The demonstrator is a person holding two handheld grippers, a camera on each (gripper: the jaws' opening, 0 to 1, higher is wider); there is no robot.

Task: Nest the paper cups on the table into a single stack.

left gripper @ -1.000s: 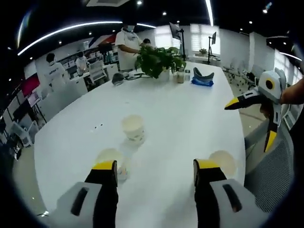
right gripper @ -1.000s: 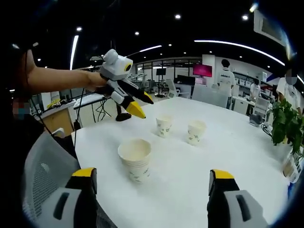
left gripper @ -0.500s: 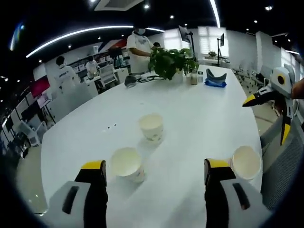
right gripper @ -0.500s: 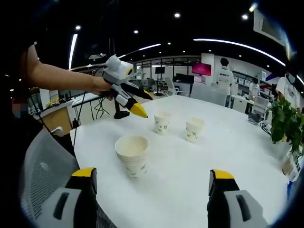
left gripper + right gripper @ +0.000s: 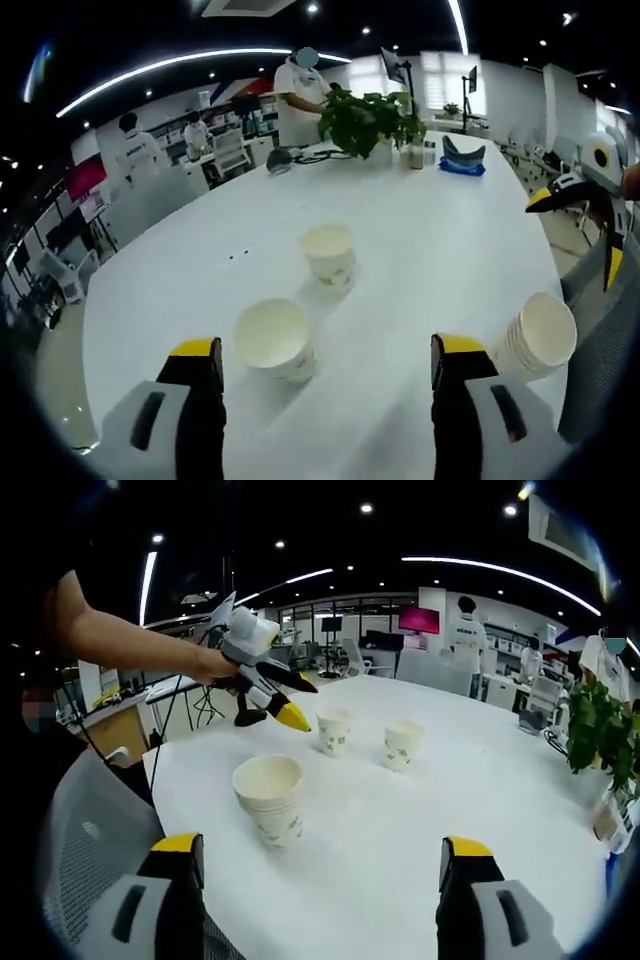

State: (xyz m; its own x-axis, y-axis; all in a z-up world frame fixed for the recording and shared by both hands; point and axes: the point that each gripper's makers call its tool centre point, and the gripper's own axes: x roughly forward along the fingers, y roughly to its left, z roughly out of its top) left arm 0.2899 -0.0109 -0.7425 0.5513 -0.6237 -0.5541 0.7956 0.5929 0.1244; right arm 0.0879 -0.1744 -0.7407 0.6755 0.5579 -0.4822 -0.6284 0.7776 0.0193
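Left gripper view: the left gripper (image 5: 325, 365) sits low over the white table (image 5: 440, 230), its two yellow-tipped jaws spread wide, nothing between them.
Near cup: a single paper cup (image 5: 274, 339) stands upright on the table just ahead of the left jaw, apart from it.
Far cup: a second paper cup (image 5: 330, 254) with a small printed pattern stands upright farther out, near the table's middle, apart from the near cup.
Stack: a stack of cups (image 5: 538, 337) nested together stands near the table's right edge, just beside the right jaw; cannot tell if they touch.
Right gripper, seen from here: it (image 5: 600, 225) hangs off the right edge of the table, jaws parted, holding nothing.
Background: a potted plant (image 5: 372, 118), a blue cloth (image 5: 462, 160) and small bottles stand at the far end of the table; people in white stand beyond it.
Right gripper view: the right gripper (image 5: 318, 865) is low at the table's near edge (image 5: 420, 810), jaws wide apart and empty.
Stack, from this side: the nested cups (image 5: 268, 800) stand ahead of the left jaw, well clear of it.
Single cups: the two (image 5: 333, 731) (image 5: 402, 744) stand side by side past the stack, apart from each other.
Left gripper, seen from here: held in a hand (image 5: 215, 665), it (image 5: 285, 698) points down toward the table beside the nearer single cup, jaws parted, above the table.
Chair: a grey mesh chair back (image 5: 75, 830) stands at the table's left edge.
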